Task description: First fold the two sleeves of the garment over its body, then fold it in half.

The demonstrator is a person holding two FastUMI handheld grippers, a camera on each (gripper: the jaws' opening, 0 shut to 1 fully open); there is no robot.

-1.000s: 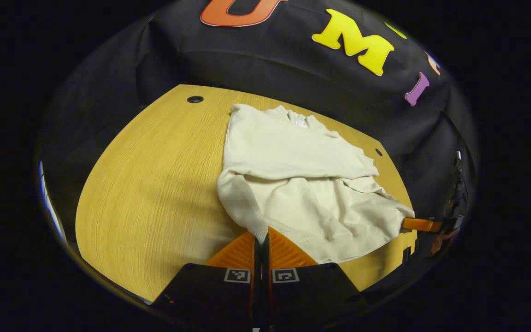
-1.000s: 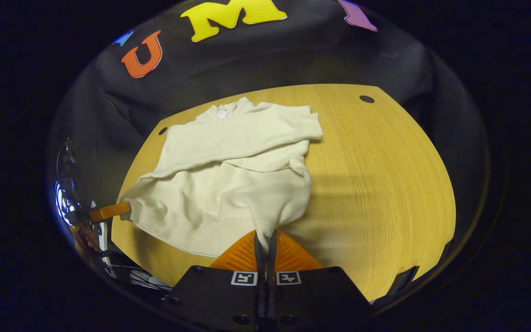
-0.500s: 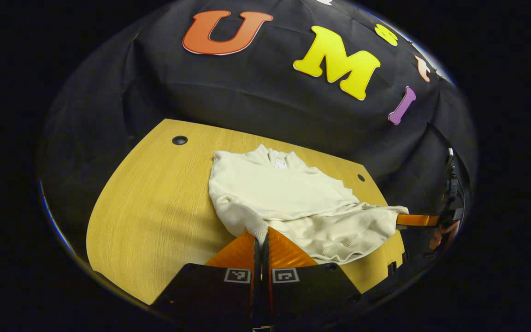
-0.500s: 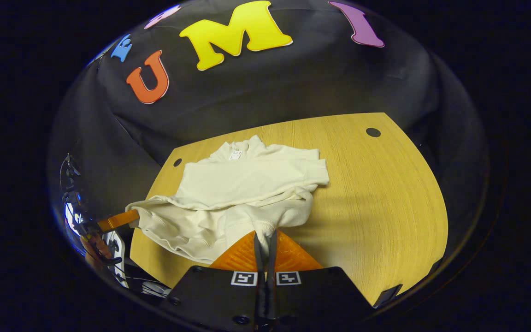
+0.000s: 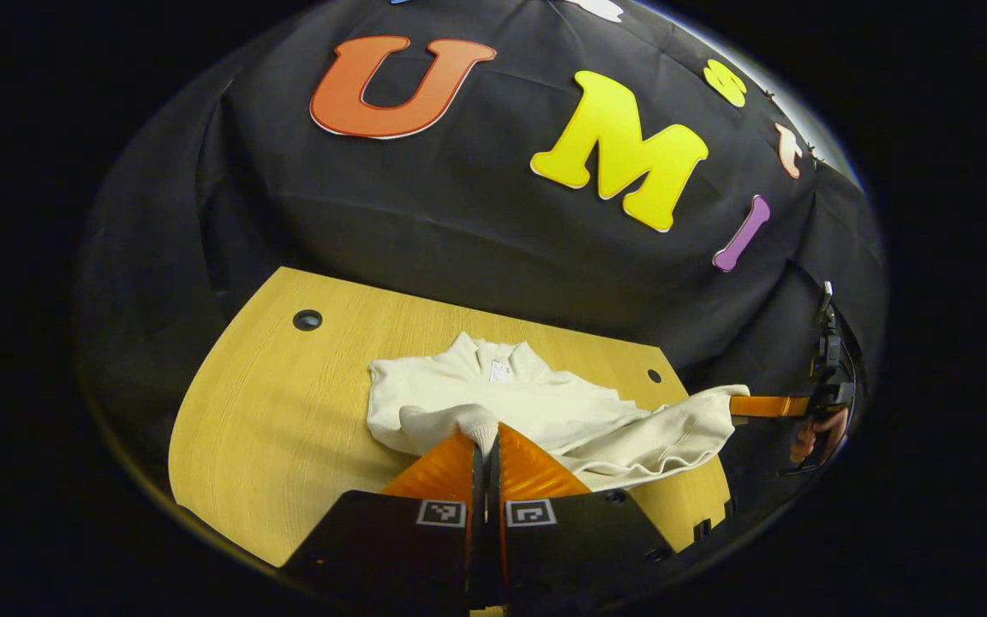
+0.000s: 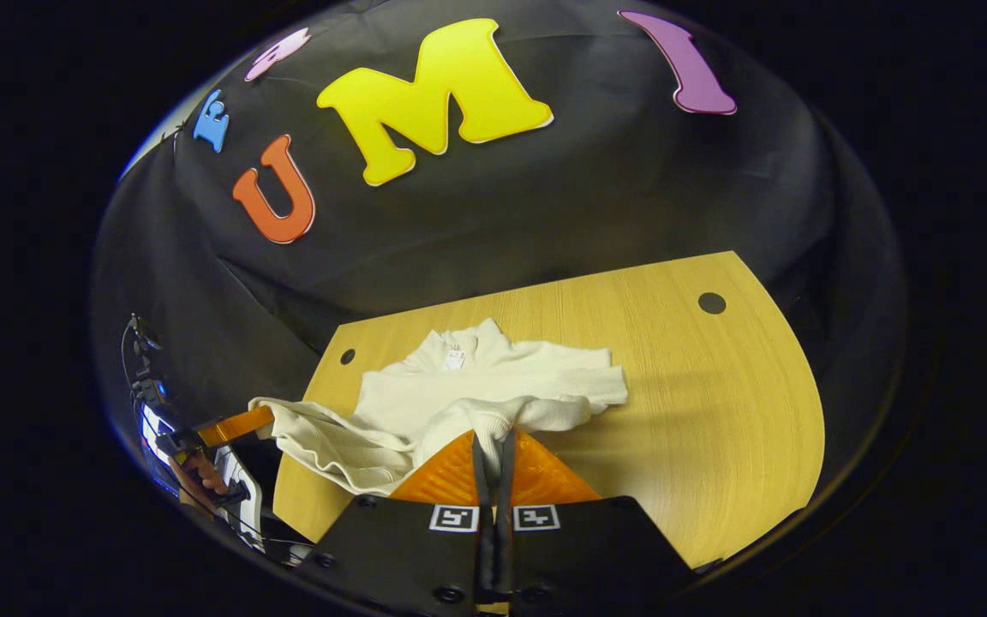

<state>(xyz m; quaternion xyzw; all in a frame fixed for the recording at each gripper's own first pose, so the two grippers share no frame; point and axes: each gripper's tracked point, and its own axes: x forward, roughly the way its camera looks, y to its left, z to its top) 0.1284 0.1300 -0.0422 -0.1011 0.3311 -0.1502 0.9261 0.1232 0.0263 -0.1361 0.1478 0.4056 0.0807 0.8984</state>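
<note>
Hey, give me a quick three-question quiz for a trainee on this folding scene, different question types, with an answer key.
1. True or false: the left gripper and the right gripper are each shut on the garment.
2. Multiple choice: the table under the garment is A) glass, B) light wood, C) metal.
3. Fill in: at the far edge, the garment's ____ with its small tag faces the wall.

Key: 1 true; 2 B; 3 collar.
</note>
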